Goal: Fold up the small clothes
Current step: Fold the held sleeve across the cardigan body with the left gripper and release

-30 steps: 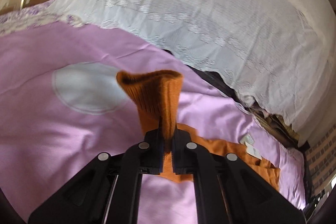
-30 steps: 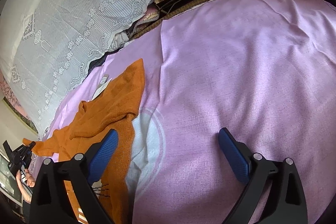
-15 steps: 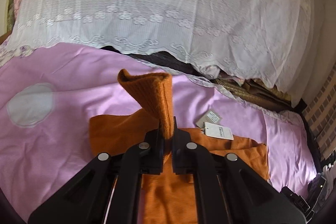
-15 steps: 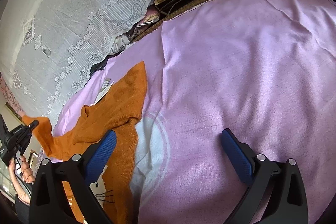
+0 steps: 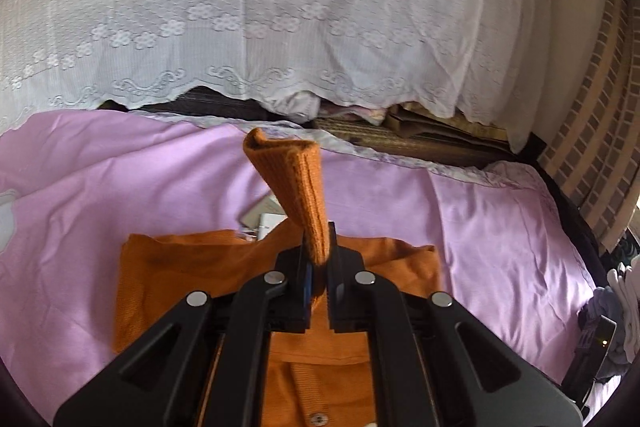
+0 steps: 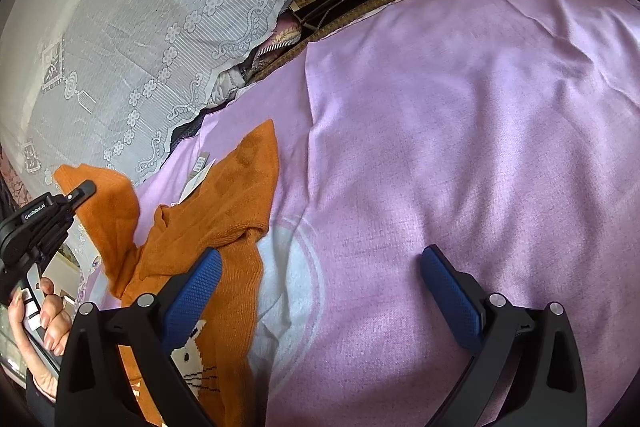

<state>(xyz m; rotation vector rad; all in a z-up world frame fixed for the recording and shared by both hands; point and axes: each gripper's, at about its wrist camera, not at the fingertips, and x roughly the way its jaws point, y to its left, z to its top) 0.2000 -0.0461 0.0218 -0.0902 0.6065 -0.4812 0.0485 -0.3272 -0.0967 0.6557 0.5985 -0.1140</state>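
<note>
A small orange knit sweater [image 5: 192,279] lies on a pink bed sheet [image 5: 500,227]. My left gripper [image 5: 318,263] is shut on the sweater's sleeve cuff [image 5: 292,179], which stands up out of the jaws above the sweater body. In the right wrist view the sweater [image 6: 232,195] lies at the left with a white animal picture [image 6: 188,351] on it, and the left gripper [image 6: 76,193] holds the sleeve up over it. My right gripper [image 6: 320,291] is open and empty over the sheet, its left pad [image 6: 192,291] above the sweater.
Paper tags [image 5: 264,219] lie by the sweater's far edge. A white lace cover [image 5: 280,7] hangs behind the bed over stacked things. A brick wall [image 5: 592,131] and a pile of items [image 5: 616,311] are at the right. A pale circle [image 6: 292,287] marks the sheet.
My left gripper has carried the sleeve to the right, over the sweater body. The right gripper has barely moved and stays open.
</note>
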